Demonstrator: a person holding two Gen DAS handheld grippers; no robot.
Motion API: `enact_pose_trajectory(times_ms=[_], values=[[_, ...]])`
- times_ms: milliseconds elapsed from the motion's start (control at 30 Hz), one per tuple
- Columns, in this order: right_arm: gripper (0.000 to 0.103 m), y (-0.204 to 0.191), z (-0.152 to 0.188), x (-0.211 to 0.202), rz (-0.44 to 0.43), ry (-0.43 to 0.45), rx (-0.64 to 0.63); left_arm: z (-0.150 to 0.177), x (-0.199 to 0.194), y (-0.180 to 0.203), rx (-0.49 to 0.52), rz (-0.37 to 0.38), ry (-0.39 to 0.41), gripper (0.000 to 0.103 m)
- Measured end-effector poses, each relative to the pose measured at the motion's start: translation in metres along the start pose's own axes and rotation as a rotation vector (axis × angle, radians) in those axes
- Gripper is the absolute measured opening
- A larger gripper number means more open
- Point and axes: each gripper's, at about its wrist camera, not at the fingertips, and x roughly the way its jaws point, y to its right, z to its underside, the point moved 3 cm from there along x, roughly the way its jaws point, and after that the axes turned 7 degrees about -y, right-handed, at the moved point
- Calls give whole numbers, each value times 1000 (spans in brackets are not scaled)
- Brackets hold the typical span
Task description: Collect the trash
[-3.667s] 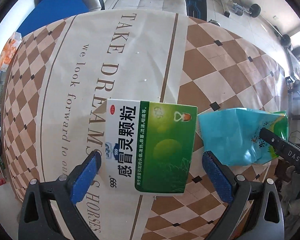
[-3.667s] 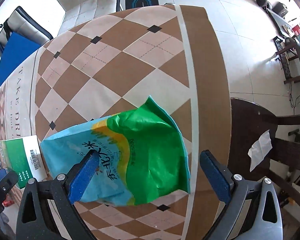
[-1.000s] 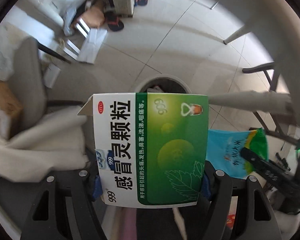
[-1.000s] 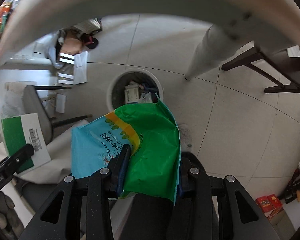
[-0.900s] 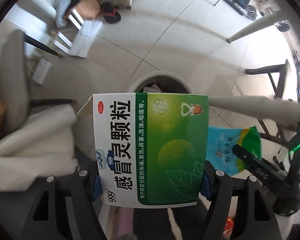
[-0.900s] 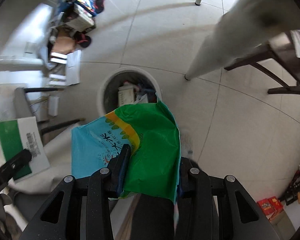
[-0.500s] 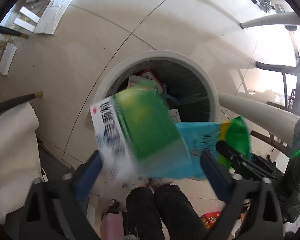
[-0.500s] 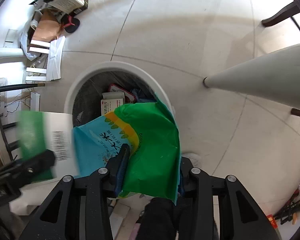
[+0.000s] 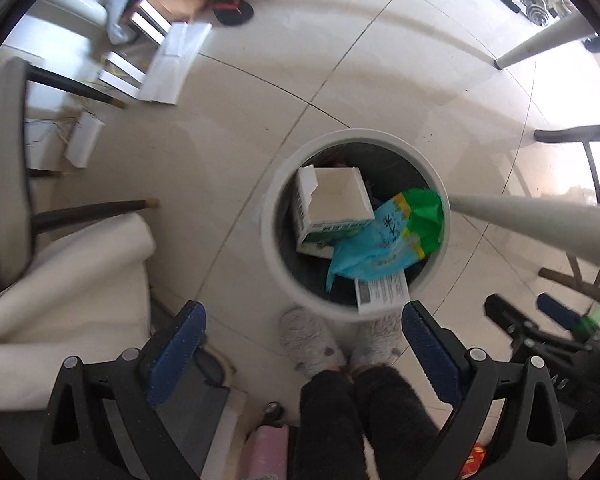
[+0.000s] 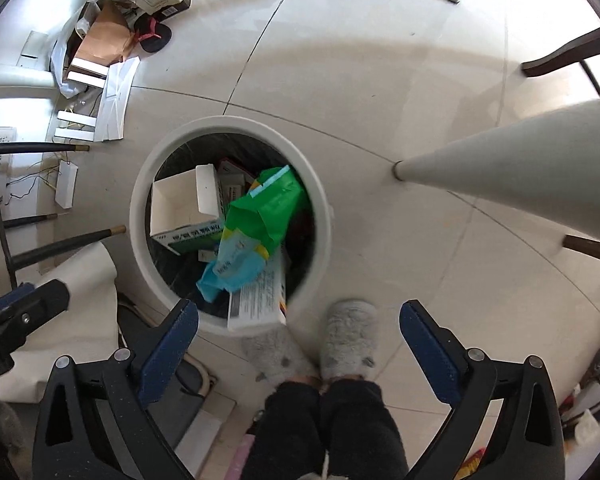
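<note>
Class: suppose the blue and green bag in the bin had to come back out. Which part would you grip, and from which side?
Grip the green end of the bag, coming straight down from above. That end seems to stand highest, near the bin's rim, and it is thin, so two fingers can likely pinch it. The blue end lies lower, beside the box.

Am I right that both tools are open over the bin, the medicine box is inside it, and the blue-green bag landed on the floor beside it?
Not quite. The right wrist view shows the blue-green bag inside the white bin, lying against the medicine box. The left tool and right tool are open.
</note>
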Motion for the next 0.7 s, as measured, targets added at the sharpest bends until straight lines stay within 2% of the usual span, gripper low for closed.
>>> enact_pose_trajectory(times_ms=[233, 433, 533, 700], values=[[102, 5, 50, -74, -16, 23, -11, 53, -70, -3, -11, -23, 40, 100], [102, 6, 101, -158, -78, 42, -18, 96, -140, 2, 32, -18, 66, 100], [102, 8, 126, -207, -116, 63, -18, 114, -179, 2, 70, 7, 85, 100], [102, 2, 170, -282, -189, 76, -1, 140, -247, 2, 193, 65, 120, 100]])
